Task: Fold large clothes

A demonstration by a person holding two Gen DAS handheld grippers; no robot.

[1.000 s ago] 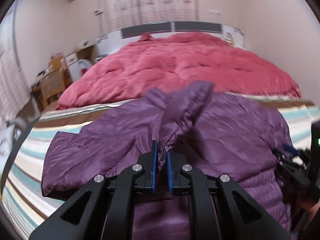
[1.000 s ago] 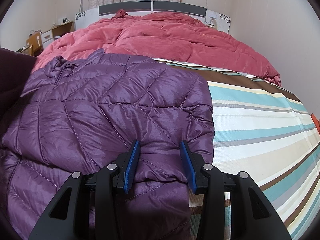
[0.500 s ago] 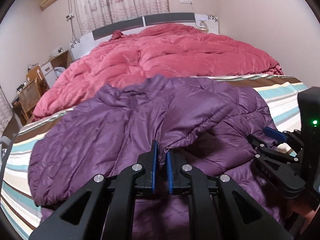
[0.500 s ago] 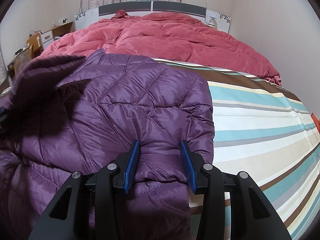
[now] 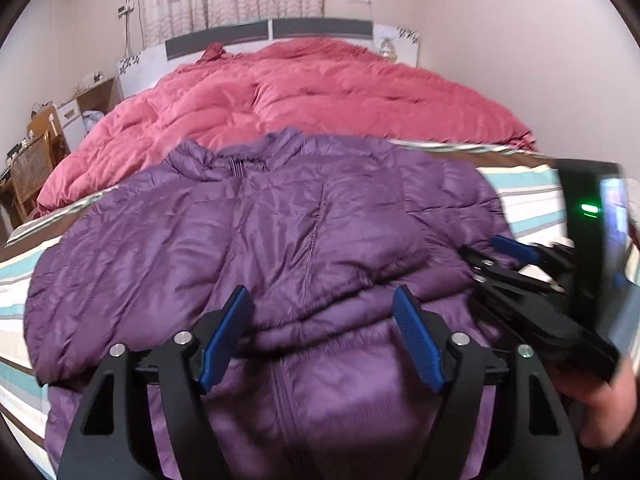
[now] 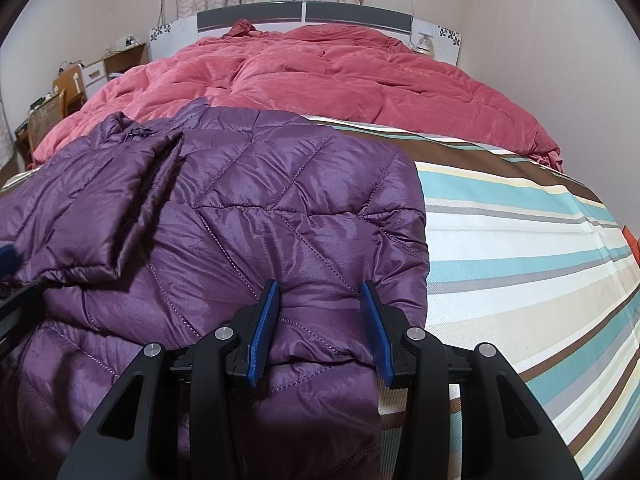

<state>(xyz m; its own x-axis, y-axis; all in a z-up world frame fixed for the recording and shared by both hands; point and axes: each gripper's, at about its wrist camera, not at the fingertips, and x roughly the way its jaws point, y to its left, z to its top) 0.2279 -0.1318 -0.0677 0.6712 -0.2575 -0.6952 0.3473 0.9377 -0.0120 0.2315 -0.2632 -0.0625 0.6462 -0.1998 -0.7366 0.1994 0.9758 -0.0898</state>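
Lying under both spread grippers: purple jacket, L gripper & R gripper.

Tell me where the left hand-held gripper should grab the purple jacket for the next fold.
Probably the bottom hem of the purple jacket, approached from the near bed edge: it lies flat, collar pointing away, both sleeves folded across the chest, and the open left hand-held gripper already hovers there.
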